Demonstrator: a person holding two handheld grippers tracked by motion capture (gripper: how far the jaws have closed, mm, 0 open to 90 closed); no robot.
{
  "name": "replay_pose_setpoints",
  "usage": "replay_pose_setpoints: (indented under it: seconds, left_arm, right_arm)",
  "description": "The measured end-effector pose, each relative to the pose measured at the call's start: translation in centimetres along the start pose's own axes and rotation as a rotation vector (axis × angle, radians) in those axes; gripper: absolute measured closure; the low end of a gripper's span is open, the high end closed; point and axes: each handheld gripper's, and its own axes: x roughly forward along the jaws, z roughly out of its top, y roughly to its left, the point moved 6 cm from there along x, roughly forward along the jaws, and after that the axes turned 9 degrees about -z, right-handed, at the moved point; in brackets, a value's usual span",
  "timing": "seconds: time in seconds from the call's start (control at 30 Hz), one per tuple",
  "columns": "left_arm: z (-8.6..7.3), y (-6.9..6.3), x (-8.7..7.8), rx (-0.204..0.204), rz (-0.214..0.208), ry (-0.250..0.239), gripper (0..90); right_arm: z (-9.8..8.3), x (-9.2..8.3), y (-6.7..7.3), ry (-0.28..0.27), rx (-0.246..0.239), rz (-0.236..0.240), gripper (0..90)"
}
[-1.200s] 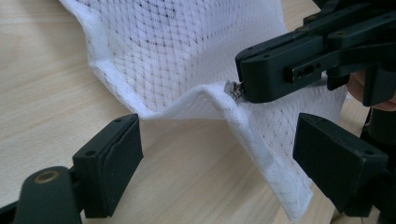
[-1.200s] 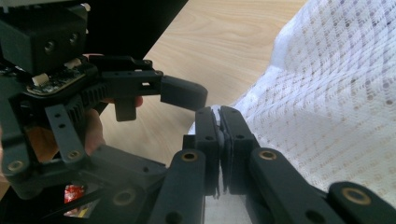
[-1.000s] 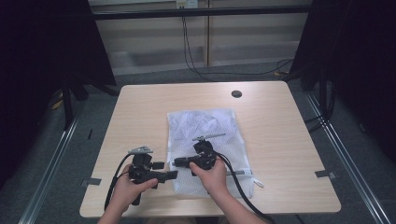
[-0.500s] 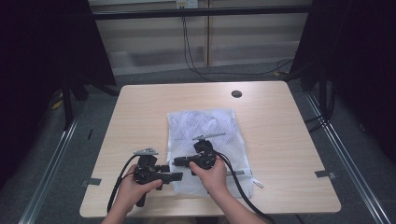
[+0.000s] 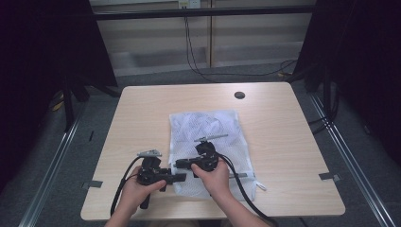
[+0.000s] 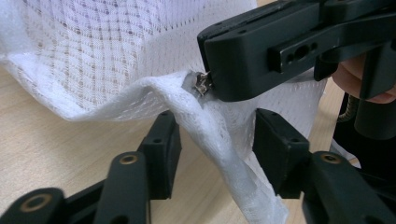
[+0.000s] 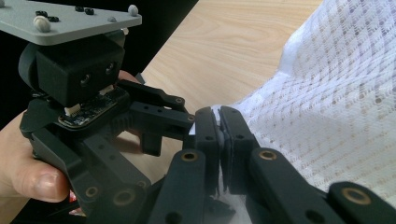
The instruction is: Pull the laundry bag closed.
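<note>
Right claw point(image 7: 219, 140) pinching mesh bag point(image 5: 208, 132); left claw point(image 6: 215, 144) spread

Wide bare worktop point(image 5: 142, 118) to the left, right and far side of the mesh bag point(image 5: 208, 127). Near edge is crowded: left gripper point(image 5: 182, 177) and right gripper point(image 5: 178, 164) sit nose to nose at the bag's corner, nothing passing between.

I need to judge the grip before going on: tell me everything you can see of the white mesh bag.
The white mesh bag is thin netted fabric, lying mostly flat on the wooden table. Its near-left edge is lifted into a thicker folded seam carrying a small metal zipper pull. The right hand-held gripper is shut on that seam at the pull; the left hand-held gripper straddles it, jaws open.
</note>
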Motion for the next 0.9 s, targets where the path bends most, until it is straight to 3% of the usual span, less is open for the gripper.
replay_pose_setpoints:
  seconds: [0.23, 0.4, 0.57, 0.67, 0.9]
  left_arm:
    - [0.13, -0.14, 0.25, -0.024, -0.041, -0.005, 64.8]
    - [0.21, -0.10, 0.36, -0.037, -0.060, -0.013, 68.6]
    - [0.20, -0.20, 0.54, -0.080, -0.089, -0.014, 74.2]
    - [0.20, -0.07, 0.50, -0.076, -0.089, -0.009, 76.1]
    - [0.27, -0.27, 0.56, -0.110, -0.106, -0.013, 86.1]
  right_arm:
    - [0.00, -0.09, -0.01, -0.002, 0.002, 0.005, 87.1]
    - [0.12, -0.30, -0.03, -0.007, 0.009, 0.006, 87.1]
    - [0.08, -0.44, -0.09, -0.004, 0.009, 0.005, 87.1]
    - [0.07, -0.44, -0.05, -0.003, 0.011, 0.008, 87.1]
    - [0.01, -0.40, -0.05, -0.007, 0.009, 0.011, 87.1]
